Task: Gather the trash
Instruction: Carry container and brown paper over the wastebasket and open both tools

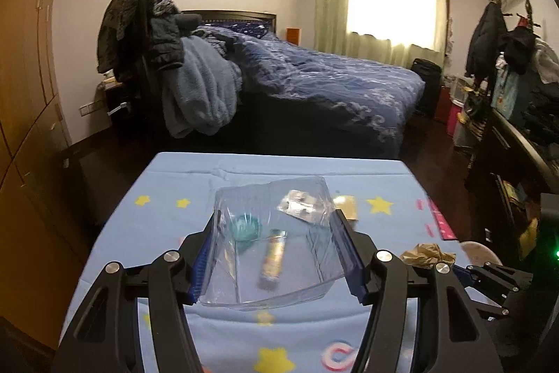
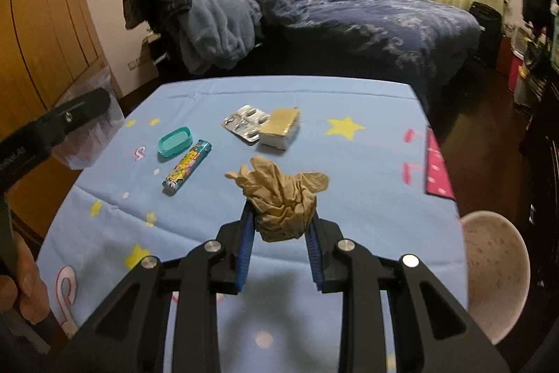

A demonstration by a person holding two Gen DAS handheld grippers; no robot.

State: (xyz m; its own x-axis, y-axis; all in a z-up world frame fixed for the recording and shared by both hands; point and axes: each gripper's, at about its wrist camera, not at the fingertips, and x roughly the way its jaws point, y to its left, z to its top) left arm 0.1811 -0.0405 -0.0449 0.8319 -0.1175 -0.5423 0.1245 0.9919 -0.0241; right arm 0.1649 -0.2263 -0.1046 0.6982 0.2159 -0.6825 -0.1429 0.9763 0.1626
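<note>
- The right hand-held gripper [image 2: 279, 226] is clamped on a crumpled beige latex glove [image 2: 279, 194], which bulges out past its blue pads, clear of the bench [image 2: 367, 191] with its light-blue star-print cloth.
- The left hand-held gripper [image 1: 276, 254] squeezes a clear, thin-walled plastic container [image 1: 276, 233] by its two side walls and holds it above the bench; its mouth seems to face upward and away.
- I judge the step in hand to be dropping the glove into that container. In the left wrist view the glove [image 1: 428, 254] sits at about 3 o'clock from the container, so carry it toward 9 o'clock until it hangs over the open mouth before releasing.
- Keep the container level and the squeeze light; such walls should buckle easily.
- Open the right jaws fully, since latex may cling to the pads.
- Still on the bench: a teal oval lid [image 2: 174, 142], a patterned lighter [image 2: 187, 166], a silver blister pack [image 2: 246, 123] and a tan-topped white block [image 2: 279, 128].
</note>
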